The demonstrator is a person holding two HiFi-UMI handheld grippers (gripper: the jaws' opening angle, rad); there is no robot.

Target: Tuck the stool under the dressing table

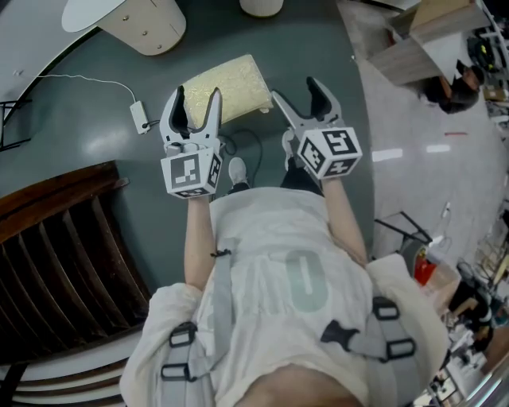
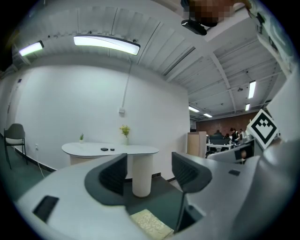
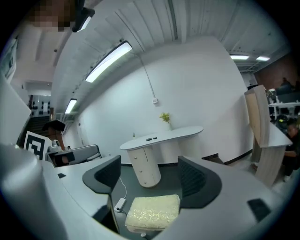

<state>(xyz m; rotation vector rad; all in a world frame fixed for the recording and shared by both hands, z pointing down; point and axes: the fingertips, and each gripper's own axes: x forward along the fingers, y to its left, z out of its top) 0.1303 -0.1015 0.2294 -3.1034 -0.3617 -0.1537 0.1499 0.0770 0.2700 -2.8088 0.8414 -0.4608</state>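
The stool (image 1: 231, 83) has a cream, textured cushion and stands on the dark floor just ahead of me, apart from the dressing table (image 1: 119, 16). That table has a white oval top on rounded pedestals against the wall. My left gripper (image 1: 197, 99) hovers over the stool's left end, open with nothing between its fingers. My right gripper (image 1: 297, 93) hangs off the stool's right end, also open and empty. In the right gripper view the stool (image 3: 152, 212) lies low between the jaws of the gripper (image 3: 150, 176), with the table (image 3: 161, 136) beyond. The left gripper (image 2: 149, 171) looks toward the table (image 2: 110, 150).
A white power strip (image 1: 140, 116) with its cable lies on the floor left of the stool. Dark wooden slats (image 1: 56, 254) fill the left. A wooden cabinet (image 1: 421, 40) and a seated person (image 1: 453, 87) are at the far right. A chair (image 2: 15, 136) stands by the wall.
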